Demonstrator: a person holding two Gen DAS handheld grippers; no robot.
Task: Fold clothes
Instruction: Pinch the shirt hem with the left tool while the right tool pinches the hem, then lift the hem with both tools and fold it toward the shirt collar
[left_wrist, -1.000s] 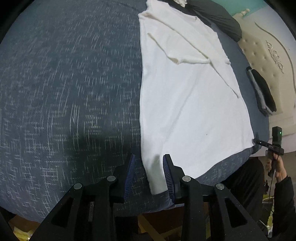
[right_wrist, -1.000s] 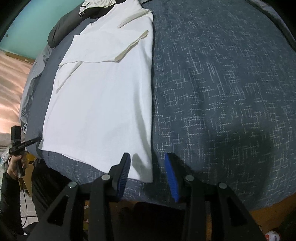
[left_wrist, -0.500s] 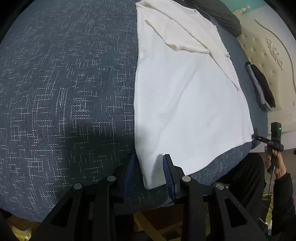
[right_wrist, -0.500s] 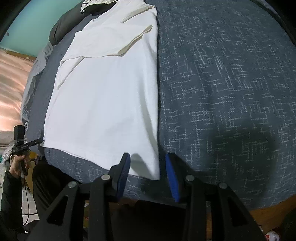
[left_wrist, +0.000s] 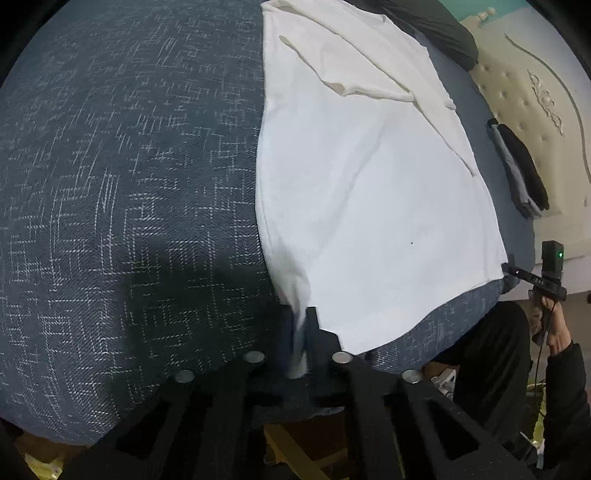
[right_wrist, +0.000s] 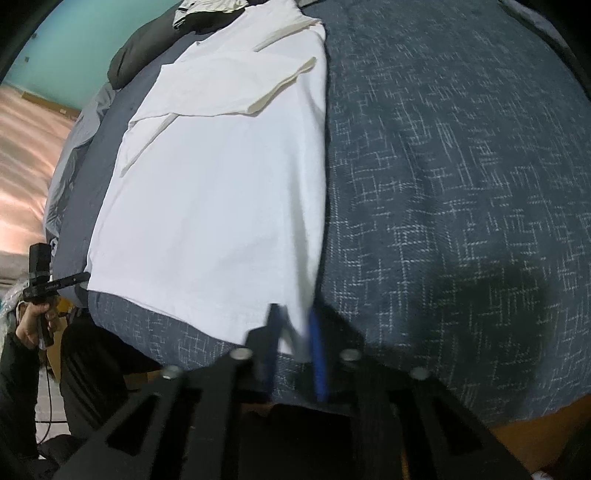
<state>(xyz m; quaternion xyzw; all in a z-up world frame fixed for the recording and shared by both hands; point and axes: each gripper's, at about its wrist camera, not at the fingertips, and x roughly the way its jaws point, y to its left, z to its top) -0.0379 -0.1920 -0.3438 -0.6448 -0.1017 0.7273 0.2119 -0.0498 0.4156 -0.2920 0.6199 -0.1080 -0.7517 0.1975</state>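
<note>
A white T-shirt (left_wrist: 369, 184) lies flat on the dark blue bed cover (left_wrist: 129, 184), its sleeves folded inward at the far end. My left gripper (left_wrist: 301, 332) is shut on the near left hem corner, and the cloth bunches up into the jaws. In the right wrist view the same T-shirt (right_wrist: 221, 203) reaches my right gripper (right_wrist: 295, 343), whose blue-padded fingers have drawn in on the near right hem corner; this part is blurred. Each view also shows the other gripper from the side at the opposite hem corner.
The patterned cover (right_wrist: 443, 184) spreads wide beside the shirt. A dark pillow or garment (left_wrist: 436, 29) lies beyond the collar. Folded dark clothes (left_wrist: 521, 170) rest by the cream headboard (left_wrist: 535, 92). A person's hand (left_wrist: 550, 325) and dark trousers are at the bed's edge.
Both grippers moved forward over the hem corners and went from open to shut. The left corner now lifts into the jaws in a ridge.
</note>
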